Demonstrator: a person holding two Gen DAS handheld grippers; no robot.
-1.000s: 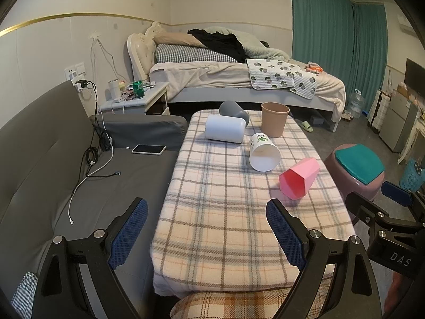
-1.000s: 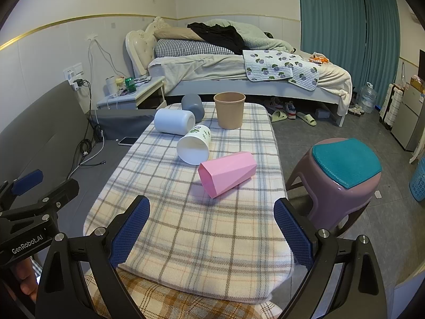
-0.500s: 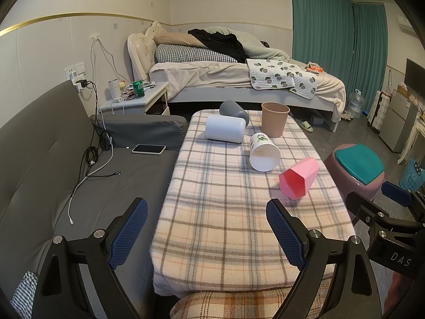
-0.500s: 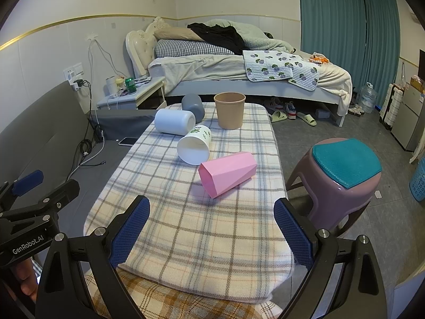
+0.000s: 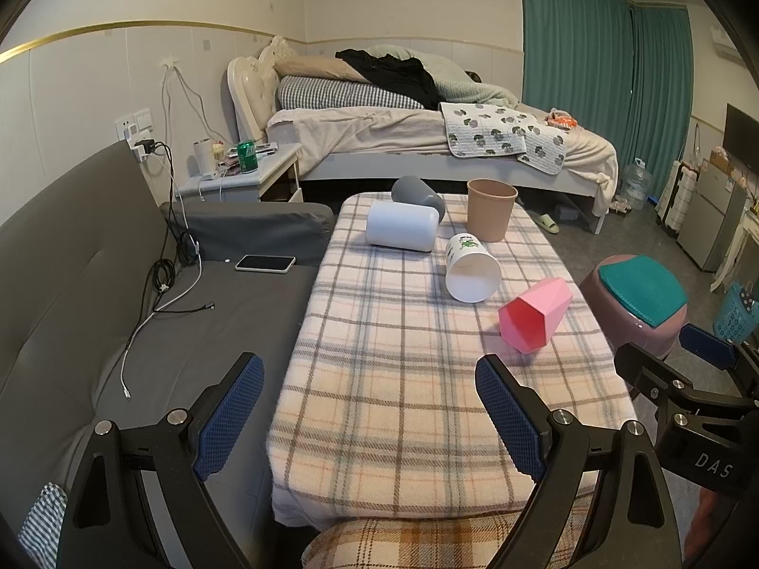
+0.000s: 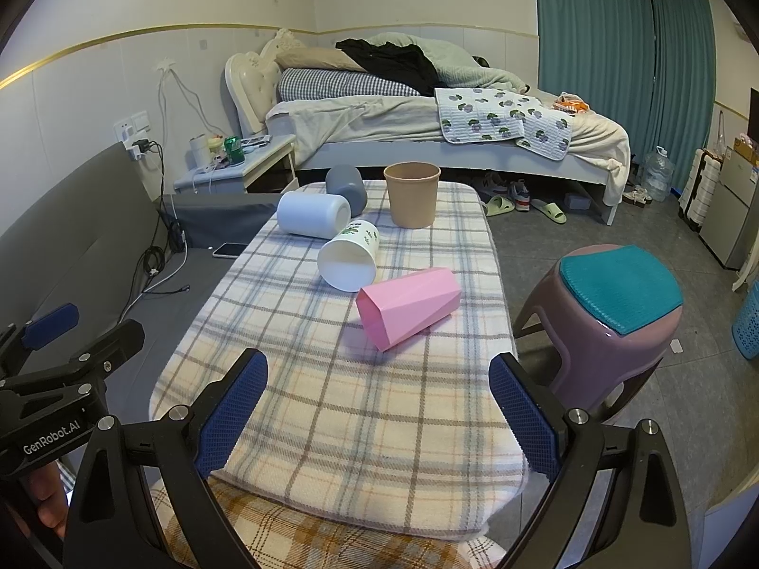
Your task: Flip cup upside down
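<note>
Several cups rest on a plaid-covered table (image 5: 403, 403). A pink faceted cup (image 5: 536, 315) (image 6: 408, 308) lies on its side nearest me. A white cup with a green print (image 5: 472, 268) (image 6: 348, 256) lies on its side behind it. A white cylinder cup (image 5: 402, 232) (image 6: 313, 214) and a grey cup (image 5: 417, 195) (image 6: 346, 187) lie at the far end. A tan cup (image 5: 491, 208) (image 6: 411, 194) stands upright there. My left gripper (image 5: 370, 415) and right gripper (image 6: 377, 412) are open and empty over the table's near edge.
A grey sofa (image 5: 95, 284) with a phone (image 5: 264, 263) and cables lies left of the table. A purple stool with a teal top (image 6: 612, 303) stands to the right. A bed (image 5: 427, 133) and a nightstand (image 5: 237, 175) are behind.
</note>
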